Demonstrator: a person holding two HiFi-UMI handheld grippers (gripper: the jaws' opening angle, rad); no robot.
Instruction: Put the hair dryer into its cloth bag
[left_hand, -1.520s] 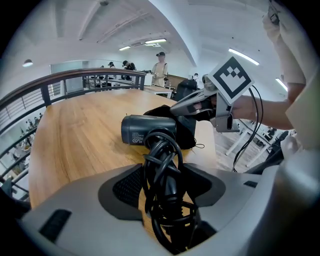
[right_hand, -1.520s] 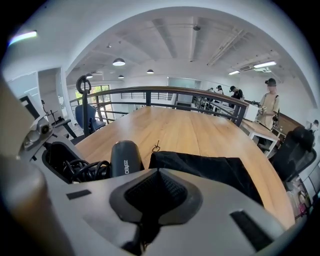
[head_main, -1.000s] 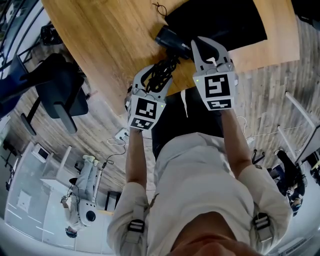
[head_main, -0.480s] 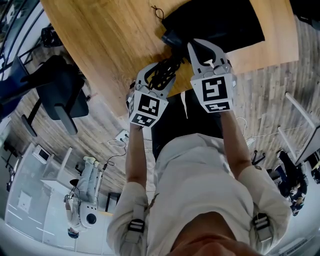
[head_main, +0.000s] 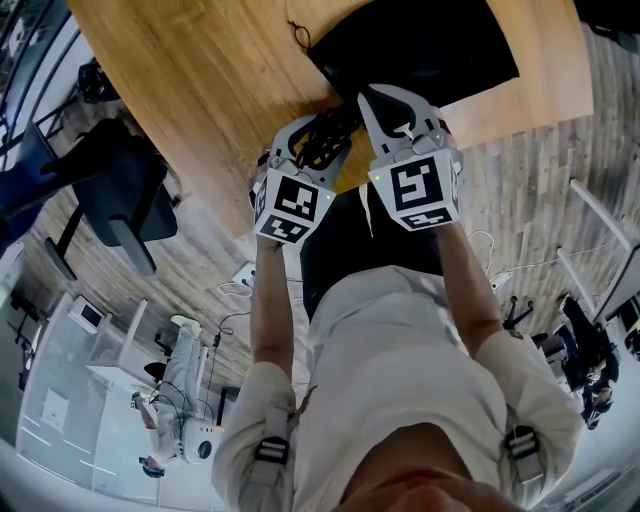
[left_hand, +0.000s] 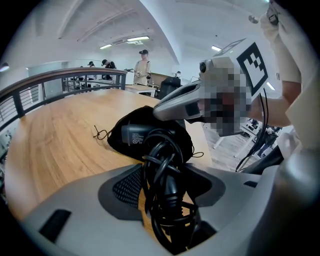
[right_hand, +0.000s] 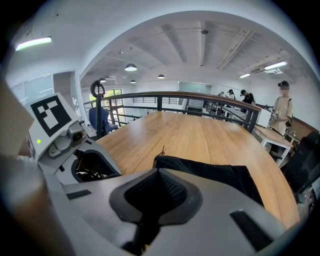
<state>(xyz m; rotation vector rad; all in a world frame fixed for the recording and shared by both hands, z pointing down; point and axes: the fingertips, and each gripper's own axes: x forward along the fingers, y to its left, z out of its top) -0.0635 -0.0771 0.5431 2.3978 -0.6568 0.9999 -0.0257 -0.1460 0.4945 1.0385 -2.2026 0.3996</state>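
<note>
A: Floor?
B: Grey-brown wood planks (head_main: 530, 170). Dark chair (head_main: 125, 185) beside the wooden table (head_main: 200, 70).
A: Overhead?
B: White ceiling (right_hand: 165, 40), lamps (right_hand: 131, 67) lit. Dark railing (right_hand: 200, 96) beyond the table; people (right_hand: 283, 102) standing further off.

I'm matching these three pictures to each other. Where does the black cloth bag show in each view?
Head view: cloth bag at top centre.
Left gripper view: cloth bag at mid-frame.
Right gripper view: cloth bag low, right of centre.
Shared landmark: the drawstring knot at the cloth bag's corner shows in all three.
</note>
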